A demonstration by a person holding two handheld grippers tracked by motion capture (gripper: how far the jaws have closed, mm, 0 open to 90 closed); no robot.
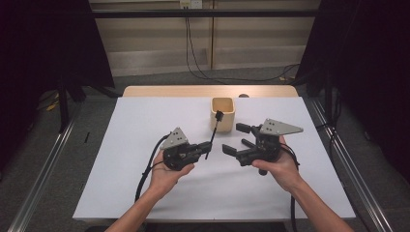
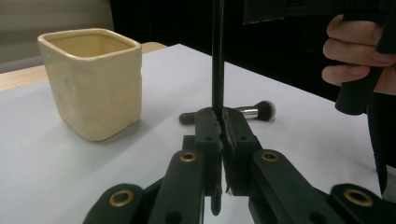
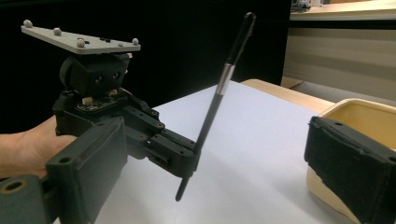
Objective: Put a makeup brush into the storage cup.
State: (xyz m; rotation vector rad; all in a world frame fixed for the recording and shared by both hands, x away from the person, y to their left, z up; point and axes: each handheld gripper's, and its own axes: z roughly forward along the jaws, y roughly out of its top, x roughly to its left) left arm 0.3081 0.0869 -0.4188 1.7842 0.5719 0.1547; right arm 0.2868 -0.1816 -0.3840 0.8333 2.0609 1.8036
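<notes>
Left hand-held gripper (image 1: 205, 147) clamped low on a thin black brush (image 1: 214, 131), near upright, tip leaning toward the cream cup (image 1: 223, 114) at far centre of the tabletop (image 1: 145, 183). Right hand-held gripper (image 1: 237, 140) wide, holding nothing. Second brush (image 2: 243, 112) flat beyond. Best carried over the rim, kept steep, lowered inside before release; cup likely light, easily nudged.

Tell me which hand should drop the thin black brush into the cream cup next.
Left, most likely. The left tongs are already shut on the thin black brush, whose tip stands just in front of the cream cup. The right tongs are open and hold nothing.
</notes>
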